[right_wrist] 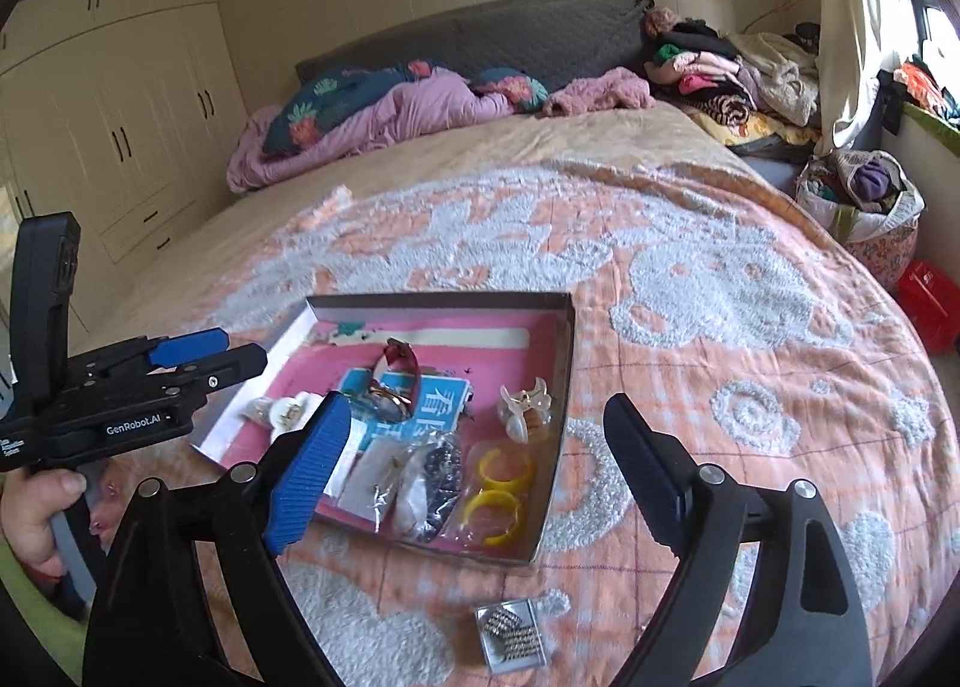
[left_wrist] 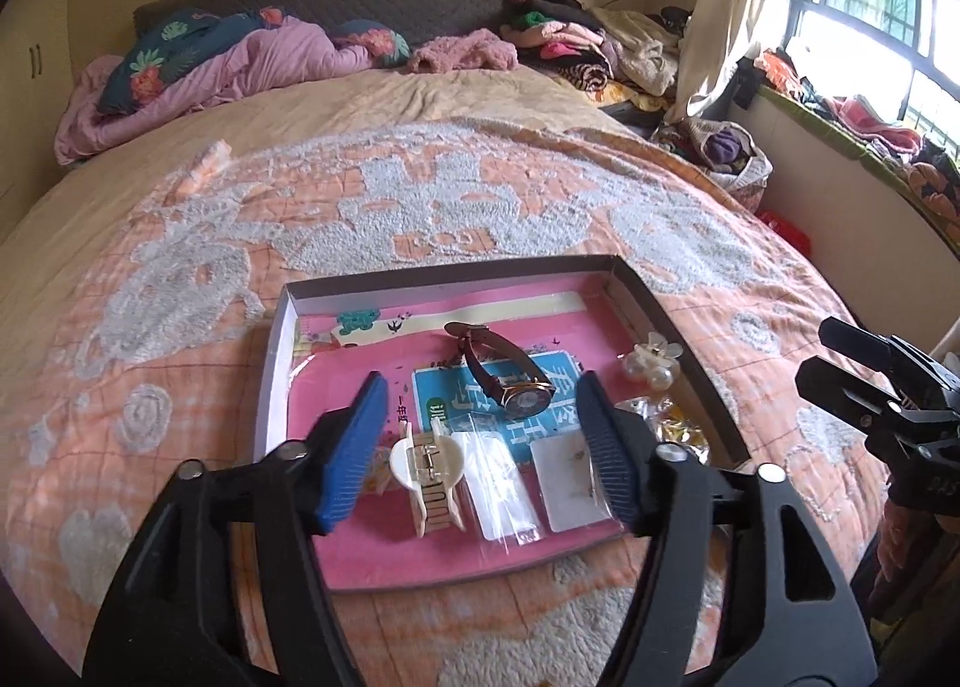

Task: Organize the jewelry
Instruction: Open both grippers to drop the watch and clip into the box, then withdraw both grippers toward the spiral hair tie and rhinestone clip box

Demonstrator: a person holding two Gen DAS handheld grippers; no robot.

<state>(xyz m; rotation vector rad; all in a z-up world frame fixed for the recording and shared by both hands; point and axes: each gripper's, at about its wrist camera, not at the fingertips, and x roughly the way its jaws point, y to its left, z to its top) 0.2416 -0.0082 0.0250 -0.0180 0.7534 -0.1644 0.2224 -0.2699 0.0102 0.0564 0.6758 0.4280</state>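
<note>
A shallow box lid point(left_wrist: 282, 339) with a pink lining lies on the bed; it also shows in the right wrist view point(right_wrist: 561, 363). In it lie a brown-strapped watch point(left_wrist: 510, 381), a cream hair claw point(left_wrist: 429, 474), clear packets point(left_wrist: 501, 492), a pearl flower clip point(left_wrist: 654, 360), and yellow rings point(right_wrist: 498, 486). A small clear case of beaded bands point(right_wrist: 513, 633) lies on the blanket in front of the box. My left gripper point(left_wrist: 480, 447) is open and empty over the hair claw. My right gripper point(right_wrist: 474, 483) is open and empty above the box's near right corner.
The bed carries an orange and white blanket point(left_wrist: 420, 195). Pillows and a purple quilt point(left_wrist: 228, 63) lie at the headboard, with piled clothes point(left_wrist: 576, 45) at the far right. A wardrobe point(right_wrist: 120, 117) stands left, a bag point(right_wrist: 864, 201) and red crate point(right_wrist: 930, 297) right.
</note>
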